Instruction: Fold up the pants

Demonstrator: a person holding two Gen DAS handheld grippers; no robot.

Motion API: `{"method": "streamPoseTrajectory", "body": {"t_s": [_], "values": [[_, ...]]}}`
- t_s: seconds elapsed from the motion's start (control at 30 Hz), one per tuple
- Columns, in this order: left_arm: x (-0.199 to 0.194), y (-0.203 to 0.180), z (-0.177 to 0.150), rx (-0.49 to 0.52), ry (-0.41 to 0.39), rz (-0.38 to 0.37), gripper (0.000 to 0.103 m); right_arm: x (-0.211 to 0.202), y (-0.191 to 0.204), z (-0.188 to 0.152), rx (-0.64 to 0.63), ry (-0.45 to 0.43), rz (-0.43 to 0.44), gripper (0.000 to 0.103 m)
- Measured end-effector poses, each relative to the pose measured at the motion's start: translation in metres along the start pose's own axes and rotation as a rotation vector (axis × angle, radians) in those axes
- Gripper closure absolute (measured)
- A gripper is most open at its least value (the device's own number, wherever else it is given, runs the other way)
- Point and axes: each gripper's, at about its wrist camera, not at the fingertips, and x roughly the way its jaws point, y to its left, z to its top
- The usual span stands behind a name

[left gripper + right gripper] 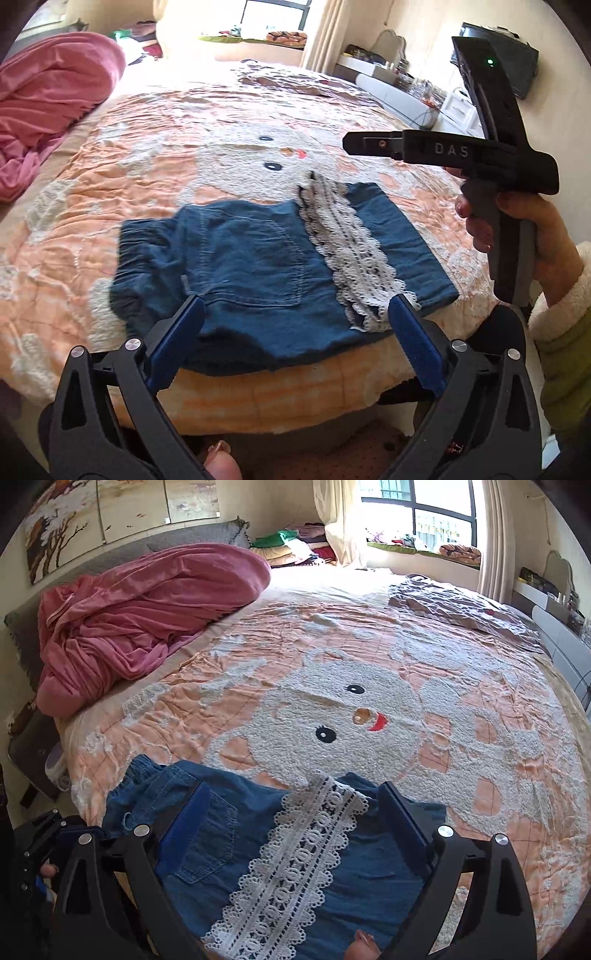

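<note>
Blue denim pants (251,266) (369,878) lie folded into a compact rectangle near the bed's front edge, with a white lace strip (354,254) (295,856) running across them. My left gripper (297,301) hovers above the pants' near edge, its blue pads (188,325) wide apart and holding nothing. My right gripper (295,788) is also open over the pants, straddling the lace without touching the cloth. In the left wrist view a hand (524,229) holds the right tool up at the right, above the bed.
A peach bedspread (147,147) (480,738) with a white rabbit design covers the bed. A pink blanket (48,96) (140,602) is heaped at the far left. A folded grey cloth (461,605) lies far right. A dresser (399,92) stands beyond the bed.
</note>
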Motion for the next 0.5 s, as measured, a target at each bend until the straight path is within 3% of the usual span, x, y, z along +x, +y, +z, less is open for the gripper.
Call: {"method": "streamPoseTrajectory", "body": {"t_s": [0.5], "values": [[-0.018, 0.074, -0.019, -0.141, -0.013, 0.088, 0.01, 0.048, 0.067, 0.015, -0.108, 0.067, 0.09, 0.009]]}}
